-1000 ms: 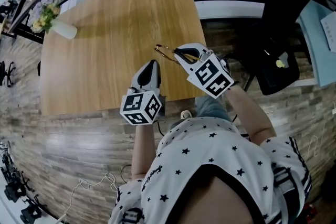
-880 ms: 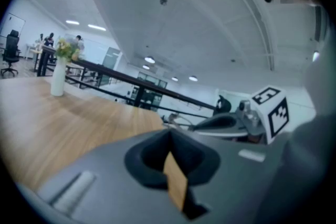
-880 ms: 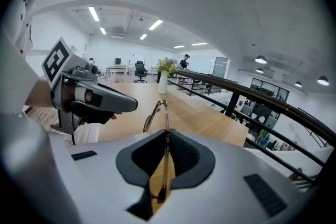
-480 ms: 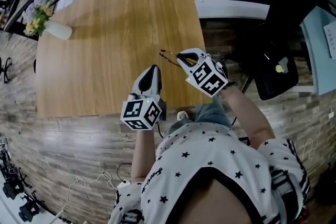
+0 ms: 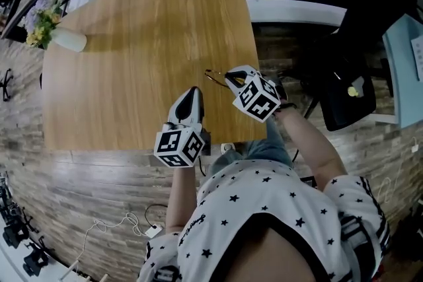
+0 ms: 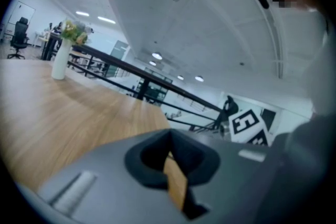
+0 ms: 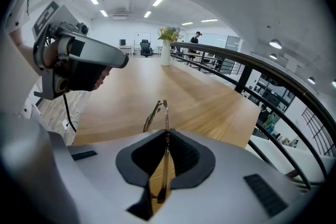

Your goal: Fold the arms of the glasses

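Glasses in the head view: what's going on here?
A person holds two grippers over the near edge of the wooden table. The right gripper is shut on the thin-framed glasses, which stick out past its jaws. The left gripper is shut and empty beside it. The arms' fold state isn't clear.

The glasses (image 5: 213, 78) sit in the right hand-held gripper (image 5: 230, 76) above the tabletop (image 5: 132, 69) near its right edge. The left hand-held gripper (image 5: 192, 92) is to their left, the flower vase (image 5: 66, 40) far left.
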The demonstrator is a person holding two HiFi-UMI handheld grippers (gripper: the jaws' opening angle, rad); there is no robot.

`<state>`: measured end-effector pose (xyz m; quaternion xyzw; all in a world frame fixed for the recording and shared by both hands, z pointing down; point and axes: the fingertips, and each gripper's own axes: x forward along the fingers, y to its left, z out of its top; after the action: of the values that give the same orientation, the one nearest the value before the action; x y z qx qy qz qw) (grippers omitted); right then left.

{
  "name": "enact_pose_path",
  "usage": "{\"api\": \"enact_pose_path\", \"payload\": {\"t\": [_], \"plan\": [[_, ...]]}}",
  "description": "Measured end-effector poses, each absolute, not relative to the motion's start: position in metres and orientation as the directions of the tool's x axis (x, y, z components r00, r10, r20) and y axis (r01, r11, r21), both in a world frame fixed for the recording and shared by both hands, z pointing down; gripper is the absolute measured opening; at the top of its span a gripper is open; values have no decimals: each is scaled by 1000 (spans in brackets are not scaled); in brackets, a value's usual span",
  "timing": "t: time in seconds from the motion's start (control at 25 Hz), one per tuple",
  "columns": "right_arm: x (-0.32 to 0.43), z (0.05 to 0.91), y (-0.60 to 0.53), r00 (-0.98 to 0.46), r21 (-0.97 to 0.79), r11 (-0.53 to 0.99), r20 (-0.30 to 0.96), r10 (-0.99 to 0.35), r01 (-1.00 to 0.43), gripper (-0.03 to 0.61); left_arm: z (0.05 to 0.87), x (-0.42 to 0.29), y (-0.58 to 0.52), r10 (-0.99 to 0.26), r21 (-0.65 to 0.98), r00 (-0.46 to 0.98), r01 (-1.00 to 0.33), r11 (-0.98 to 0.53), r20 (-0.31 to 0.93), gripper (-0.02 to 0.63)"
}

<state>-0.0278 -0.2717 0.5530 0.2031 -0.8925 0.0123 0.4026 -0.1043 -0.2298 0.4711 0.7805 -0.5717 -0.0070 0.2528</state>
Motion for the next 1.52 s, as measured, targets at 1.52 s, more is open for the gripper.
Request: {"api": "enact_pose_path", "payload": {"t": [1.52], "plan": [[-31,607,-256,-512,122,953,820,-254,-276,23,473,-106,-219,-894,418,334,-888,-192,299,6]]}}
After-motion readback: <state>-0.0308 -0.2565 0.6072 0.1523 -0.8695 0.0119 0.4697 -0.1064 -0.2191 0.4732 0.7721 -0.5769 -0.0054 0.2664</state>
